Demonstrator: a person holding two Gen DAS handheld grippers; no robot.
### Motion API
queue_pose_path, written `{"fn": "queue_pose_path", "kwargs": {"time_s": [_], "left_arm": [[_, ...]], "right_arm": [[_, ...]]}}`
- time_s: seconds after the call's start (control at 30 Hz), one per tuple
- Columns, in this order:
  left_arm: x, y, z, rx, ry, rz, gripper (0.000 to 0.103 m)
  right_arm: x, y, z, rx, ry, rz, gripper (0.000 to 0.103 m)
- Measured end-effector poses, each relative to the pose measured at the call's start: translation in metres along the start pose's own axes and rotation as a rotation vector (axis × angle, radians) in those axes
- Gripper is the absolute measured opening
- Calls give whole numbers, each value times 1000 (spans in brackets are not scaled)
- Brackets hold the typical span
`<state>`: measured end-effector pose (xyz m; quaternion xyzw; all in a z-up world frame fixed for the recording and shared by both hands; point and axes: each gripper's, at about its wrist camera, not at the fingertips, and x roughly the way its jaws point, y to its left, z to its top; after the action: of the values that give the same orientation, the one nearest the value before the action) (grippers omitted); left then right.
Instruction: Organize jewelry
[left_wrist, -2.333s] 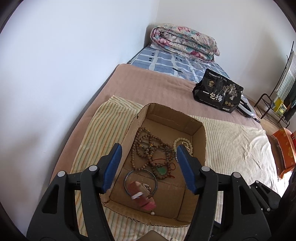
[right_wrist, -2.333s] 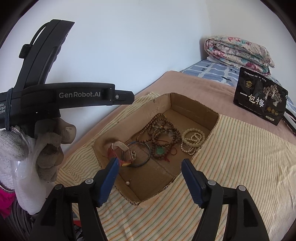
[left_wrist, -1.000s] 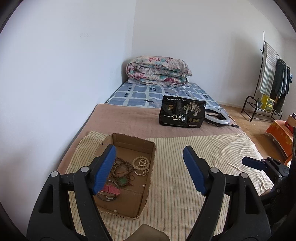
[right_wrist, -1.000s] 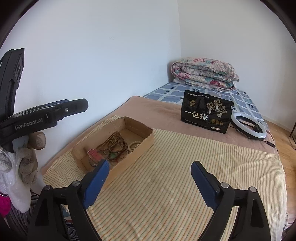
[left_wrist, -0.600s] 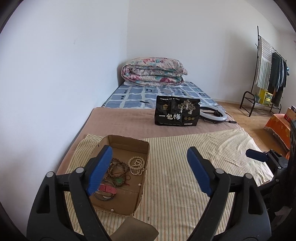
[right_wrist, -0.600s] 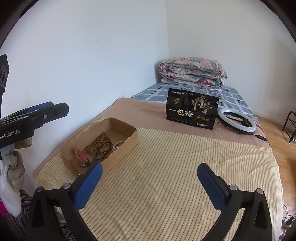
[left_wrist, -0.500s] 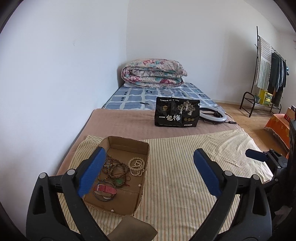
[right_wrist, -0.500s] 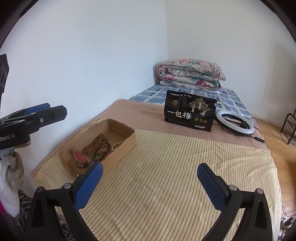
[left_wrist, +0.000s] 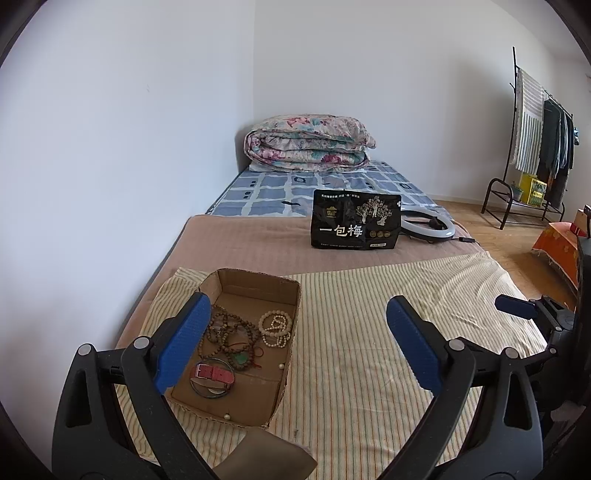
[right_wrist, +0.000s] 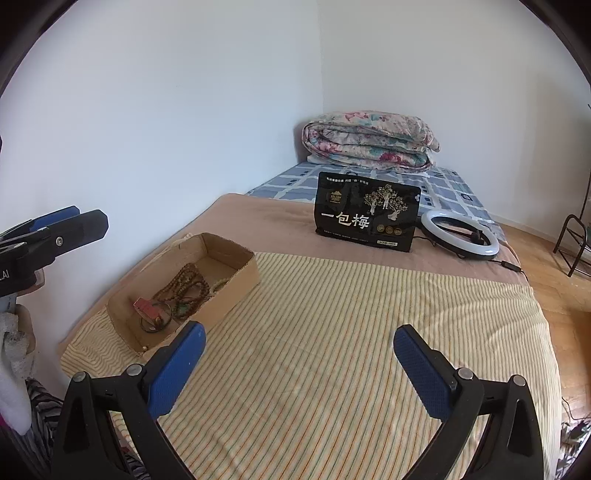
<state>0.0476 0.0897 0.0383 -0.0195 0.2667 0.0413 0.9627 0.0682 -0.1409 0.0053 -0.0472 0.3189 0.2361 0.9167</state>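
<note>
An open cardboard box sits at the left of a striped cloth on the bed. Inside lie brown bead strands, a white bead bracelet, a green pendant, a red watch strap over a dark bangle, and loose pearls. My left gripper hovers nearer than the box, open and holding nothing; its left finger hides the box's left wall. My right gripper is open over bare cloth, right of the box. The left gripper's tip shows at the left edge.
A black snack bag stands behind the cloth with a ring light beside it. A folded floral quilt lies at the bed's far end. A white wall runs along the left. A clothes rack stands on the floor at right.
Both grippers have drawn back and up from just over the box, which now looks small and far. Their jaws have spread wider. Over the last half second little has moved.
</note>
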Motion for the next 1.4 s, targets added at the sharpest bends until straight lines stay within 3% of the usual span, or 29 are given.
{"fn": "queue_pose_path", "kwargs": {"time_s": [1.4], "left_arm": [[3,-5,-5,7,8,-5,98]], "right_arm": [[-2,-7,-3,30,18,-16,103]]}}
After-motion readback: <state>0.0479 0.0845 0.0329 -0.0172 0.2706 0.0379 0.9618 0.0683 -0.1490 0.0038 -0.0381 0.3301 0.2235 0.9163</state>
